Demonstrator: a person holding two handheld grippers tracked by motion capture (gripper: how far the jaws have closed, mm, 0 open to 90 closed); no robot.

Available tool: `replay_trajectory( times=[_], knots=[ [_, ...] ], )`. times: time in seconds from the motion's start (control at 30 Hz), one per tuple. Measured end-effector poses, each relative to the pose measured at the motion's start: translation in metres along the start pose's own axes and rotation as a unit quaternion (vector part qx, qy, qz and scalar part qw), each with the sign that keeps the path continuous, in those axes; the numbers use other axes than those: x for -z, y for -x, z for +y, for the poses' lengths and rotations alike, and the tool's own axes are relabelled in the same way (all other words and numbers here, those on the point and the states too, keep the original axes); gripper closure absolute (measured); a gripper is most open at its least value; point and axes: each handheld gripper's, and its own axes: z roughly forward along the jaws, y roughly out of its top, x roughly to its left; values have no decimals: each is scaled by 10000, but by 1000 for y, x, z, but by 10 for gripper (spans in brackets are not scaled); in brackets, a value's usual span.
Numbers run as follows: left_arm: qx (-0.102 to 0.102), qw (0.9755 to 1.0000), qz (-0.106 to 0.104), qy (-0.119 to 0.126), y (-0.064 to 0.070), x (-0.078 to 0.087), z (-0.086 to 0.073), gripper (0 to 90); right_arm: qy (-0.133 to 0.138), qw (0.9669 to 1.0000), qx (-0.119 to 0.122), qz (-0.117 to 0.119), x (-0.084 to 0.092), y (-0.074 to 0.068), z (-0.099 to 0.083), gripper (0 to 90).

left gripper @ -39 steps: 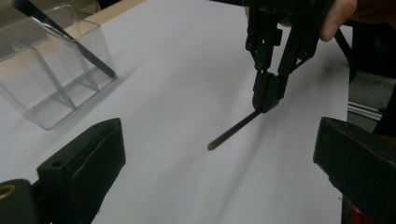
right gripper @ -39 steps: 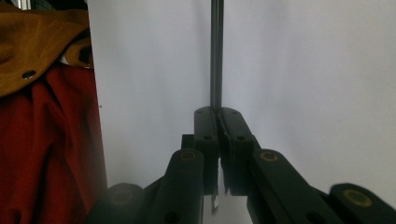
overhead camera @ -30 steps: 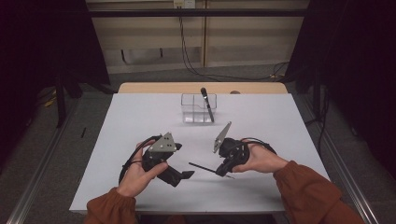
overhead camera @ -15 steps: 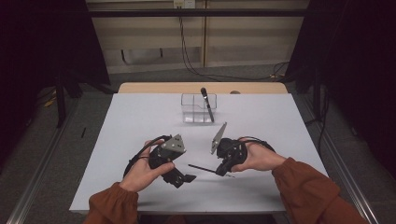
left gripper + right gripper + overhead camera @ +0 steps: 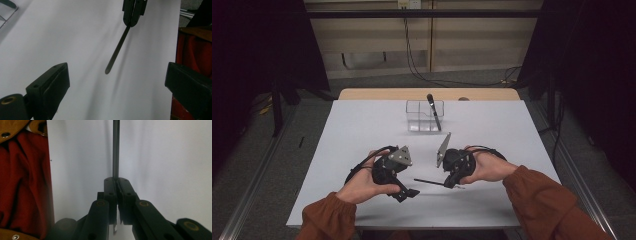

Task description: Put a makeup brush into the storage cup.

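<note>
Pen (image 5: 428,181) sticks out flat above the white table (image 5: 362,125), pointing from the right gripper (image 5: 451,183) toward the left one, long way along 3 to 9 o'clock. Going left to right: left gripper (image 5: 408,192) with jaws wide apart, nothing inside, pen tip (image 5: 107,71) at about 12 o'clock from them, close but not touching. Right gripper (image 5: 117,192) squeezed tight on the pen's back end. Clear box (image 5: 424,115) with another pen far off at 12 o'clock. Probably next: left jaws sliding around the free tip.

White table (image 5: 362,130) w/ wood far edge, beyond the grippers; pale wall panels (image 5: 372,35) behind, cables (image 5: 422,70) hanging to grey floor (image 5: 257,160), dark curtains (image 5: 257,45) both sides, dim light
</note>
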Motion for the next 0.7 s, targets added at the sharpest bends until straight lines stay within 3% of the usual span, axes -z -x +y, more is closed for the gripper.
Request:
replay_trajectory(
  times=[0.07, 0.2, 0.3, 0.43, 0.5, 0.57, 0.7],
  knots=[
    [-120, 9999, 84, -36, 1, 0, 0, 83, 26, 10000, 84, -6, 0, 1, 0, 862],
    [-126, 9998, 36, -164, 0, -4, 0, 108, -10, 9999, 102, -27, -1, 1, 1, 862],
    [-341, 9989, 65, -317, 2, -9, 1, 136, -25, 9999, 98, -24, -1, 1, 2, 862],
    [-171, 9981, 2, -589, 3, -14, 6, 153, -11, 9998, 196, -63, 0, 0, 4, 862],
    [-320, 9965, 103, -762, 4, -14, 9, 153, -25, 9998, 218, -22, 0, -1, 4, 862],
    [-245, 9961, 88, -846, 4, -14, 10, 153, -6, 9996, 270, -21, 0, -2, 5, 862],
    [-47, 9947, -130, -1020, 2, -16, 10, 189, 17, 9997, 251, -9, -1, -2, 6, 862]
  ],
)
